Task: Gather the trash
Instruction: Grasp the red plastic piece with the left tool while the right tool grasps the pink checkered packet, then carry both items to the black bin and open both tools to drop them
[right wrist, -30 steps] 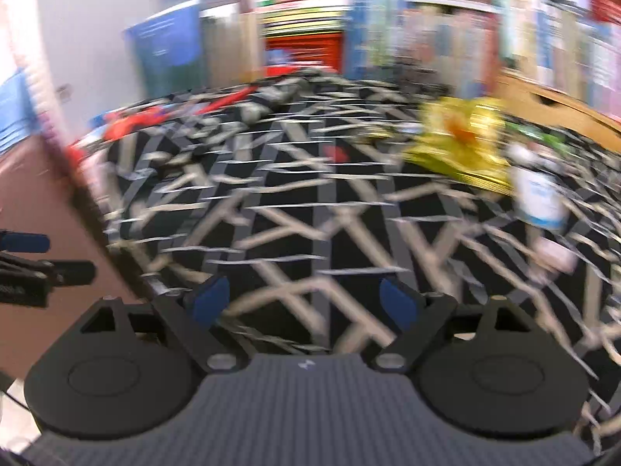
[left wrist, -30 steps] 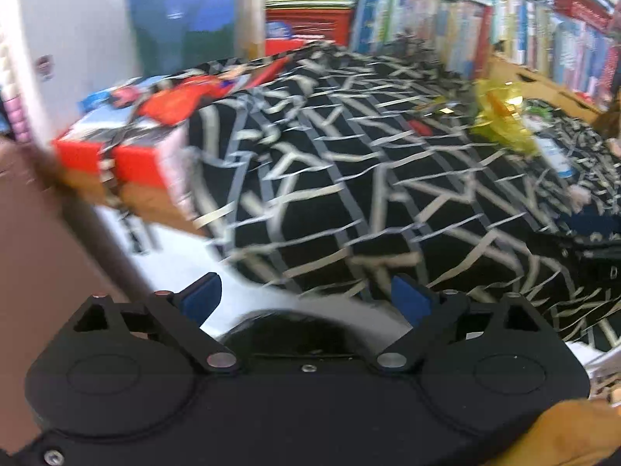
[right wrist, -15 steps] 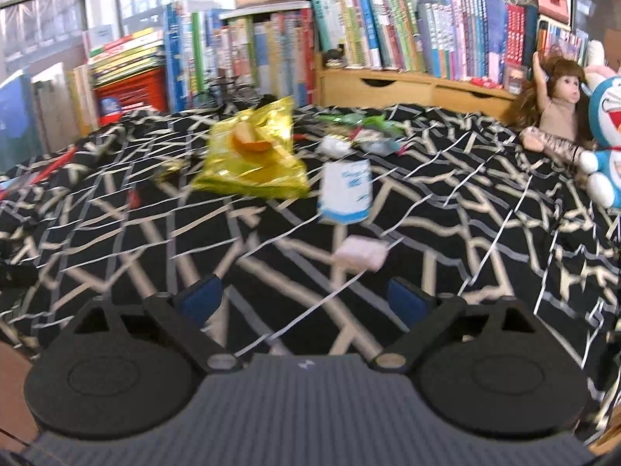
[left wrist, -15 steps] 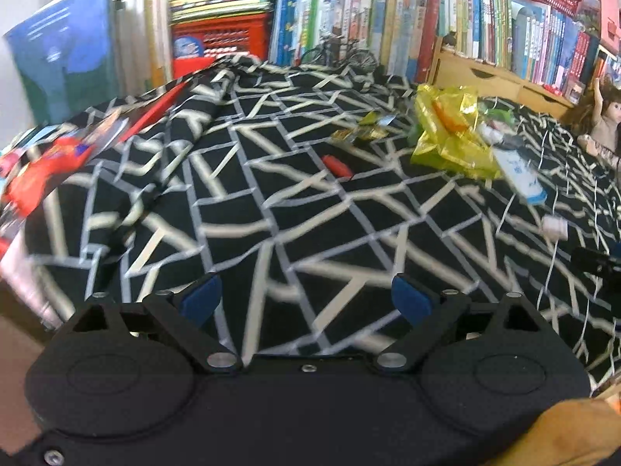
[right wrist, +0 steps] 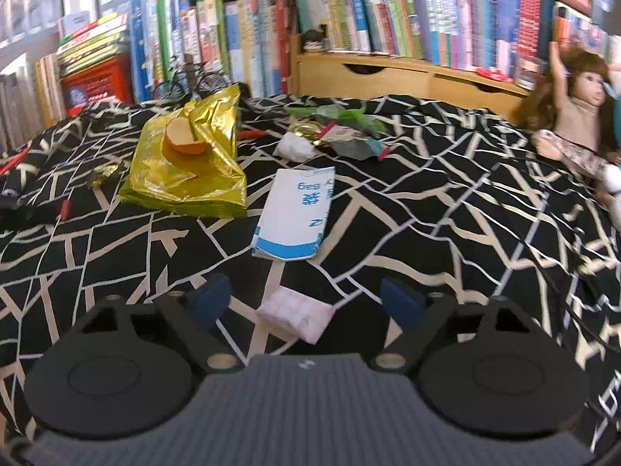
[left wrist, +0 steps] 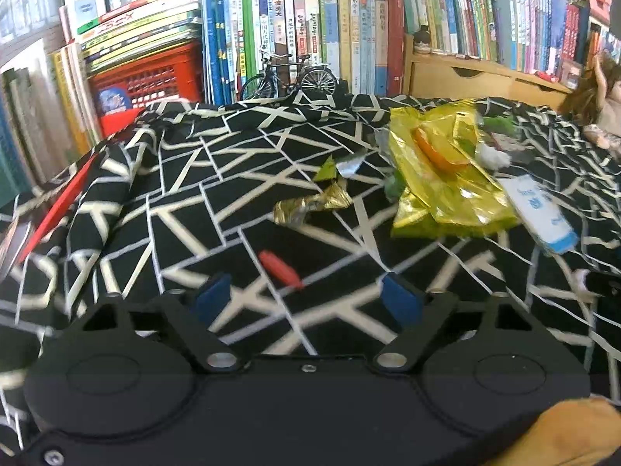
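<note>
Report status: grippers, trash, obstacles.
Left gripper open, empty, over red scrap. Right gripper open, pink packet between fingers. Yellow bag, white pouch uncollected. Nothing blocking.

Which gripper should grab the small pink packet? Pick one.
Right. The pink packet lies between the open right gripper's fingers. The left gripper, also open, faces a small red piece instead.

Both wrist views low over black patterned cloth (left wrist: 240, 209), facing bookshelves (right wrist: 349, 11), sharing crinkled yellow foil bag (left wrist: 446, 178), left view further left
</note>
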The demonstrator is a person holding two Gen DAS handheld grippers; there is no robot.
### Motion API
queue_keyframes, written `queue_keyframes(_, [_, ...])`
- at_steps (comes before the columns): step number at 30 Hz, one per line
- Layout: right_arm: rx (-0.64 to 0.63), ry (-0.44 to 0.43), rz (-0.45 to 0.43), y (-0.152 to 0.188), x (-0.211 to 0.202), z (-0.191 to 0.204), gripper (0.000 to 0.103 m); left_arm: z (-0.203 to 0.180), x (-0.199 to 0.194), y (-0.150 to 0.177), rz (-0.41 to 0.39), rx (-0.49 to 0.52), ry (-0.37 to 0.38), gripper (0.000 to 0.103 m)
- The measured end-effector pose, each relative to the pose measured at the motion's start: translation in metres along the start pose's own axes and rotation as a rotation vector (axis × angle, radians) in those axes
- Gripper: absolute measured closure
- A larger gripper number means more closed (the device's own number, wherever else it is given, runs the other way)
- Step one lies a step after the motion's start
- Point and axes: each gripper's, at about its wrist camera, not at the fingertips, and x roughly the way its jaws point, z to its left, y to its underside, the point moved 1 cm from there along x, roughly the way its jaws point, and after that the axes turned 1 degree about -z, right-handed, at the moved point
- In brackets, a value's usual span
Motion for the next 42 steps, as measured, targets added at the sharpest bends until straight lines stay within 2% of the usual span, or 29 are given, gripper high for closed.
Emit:
queue_keyframes(2, [-0.019, -0.027, 0.013, -0.001, 0.007, 0.0, 0.025, -0.001, 0.021, -0.004, 0.041, 0.006, -0.071, 0.053])
queue_keyframes(3, [-0.028, -0.04, 0.022, -0.001, 0.01, 0.0, 0.03, 0.0, 0.031, -0.006, 0.072, -0.003, -0.091, 0.057])
queue_keyframes(5, [-0.039, -0.061, 0.036, -0.002, 0.015, 0.002, 0.038, 0.006, 0.05, -0.007, 0.131, -0.058, -0.09, 0.062])
queue_keyframes(7, [-0.043, -0.072, 0.047, -0.002, 0.018, 0.002, 0.049, 0.012, 0.053, -0.008, 0.109, -0.111, -0.067, 0.063])
queue_keyframes(9, [-0.047, -0.08, 0.052, -0.002, 0.018, 0.002, 0.056, 0.013, 0.058, -0.009, 0.115, -0.109, -0.069, 0.067])
queue_keyframes(11, [-0.048, -0.086, 0.056, -0.001, 0.019, 0.001, 0.057, 0.01, 0.059, -0.009, 0.109, -0.091, -0.047, 0.087])
queue_keyframes(14, [-0.052, -0.088, 0.06, -0.002, 0.02, 0.001, 0.058, 0.0, 0.06, -0.01, 0.101, -0.029, -0.051, 0.093])
queue_keyframes(16, [-0.061, -0.084, 0.059, -0.002, 0.02, 0.002, 0.059, -0.003, 0.058, -0.009, 0.101, -0.007, -0.049, 0.093])
queue_keyframes(21, [-0.055, -0.082, 0.056, -0.003, 0.014, 0.005, 0.059, -0.001, 0.048, -0.011, 0.115, -0.044, -0.027, 0.094])
queue_keyframes(25, [-0.027, -0.07, 0.044, -0.003, 0.008, 0.01, 0.059, -0.004, 0.03, -0.008, 0.09, 0.002, 0.0, 0.094])
queue_keyframes(30, [-0.02, 0.003, 0.037, 0.001, -0.004, 0.022, 0.059, 0.004, 0.007, -0.001, 0.074, 0.01, 0.028, 0.094])
queue_keyframes(36, [0.044, 0.001, 0.036, 0.014, -0.027, 0.038, 0.059, 0.018, -0.022, 0.015, 0.062, 0.003, 0.052, 0.094])
queue_keyframes(42, [0.031, -0.008, 0.017, 0.031, -0.056, 0.064, 0.059, 0.026, -0.058, 0.042, 0.049, 0.02, 0.082, 0.094])
